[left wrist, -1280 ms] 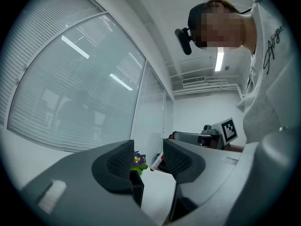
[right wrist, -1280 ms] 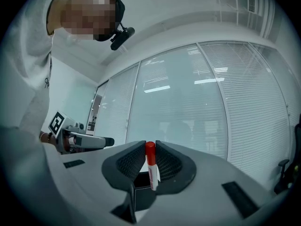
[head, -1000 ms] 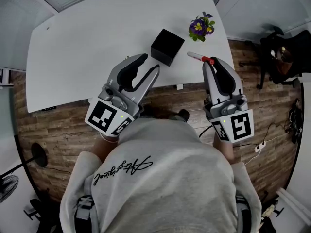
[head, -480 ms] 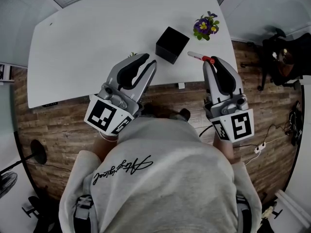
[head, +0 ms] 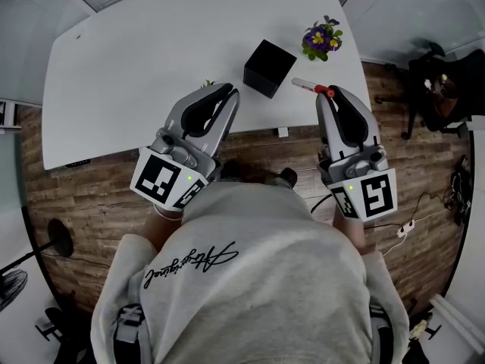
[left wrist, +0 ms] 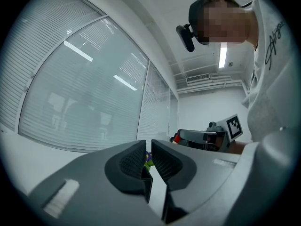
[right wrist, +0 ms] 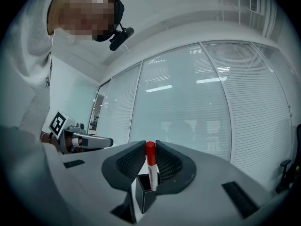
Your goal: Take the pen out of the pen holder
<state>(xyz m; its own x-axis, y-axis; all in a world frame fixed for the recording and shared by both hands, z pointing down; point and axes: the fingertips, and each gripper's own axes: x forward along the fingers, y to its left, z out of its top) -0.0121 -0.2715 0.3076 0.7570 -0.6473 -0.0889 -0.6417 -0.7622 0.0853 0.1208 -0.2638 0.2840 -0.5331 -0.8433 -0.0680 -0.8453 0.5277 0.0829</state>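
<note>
The black cube pen holder (head: 269, 68) stands on the white table (head: 136, 59), near its front edge. My right gripper (head: 326, 97) is shut on a white pen with a red cap (head: 312, 89), which it holds in the air to the right of the holder. In the right gripper view the pen (right wrist: 151, 166) stands between the pads, with the holder (right wrist: 144, 197) beyond it. My left gripper (head: 229, 94) hovers at the table's front edge, left of the holder. Its jaws have just been closing and nothing is between them; only a thin slit is left between the left gripper's (left wrist: 148, 147) pads.
A small pot of purple and yellow flowers (head: 321, 39) stands at the table's back right, behind the holder. Wooden floor lies below the table edge, with a dark chair (head: 439, 89) at the far right. Behind the table are blinds (right wrist: 197, 121) over glass walls.
The left gripper's jaws have gone from wide apart to nearly together, with nothing caught between them. The right gripper and pen have kept still.
</note>
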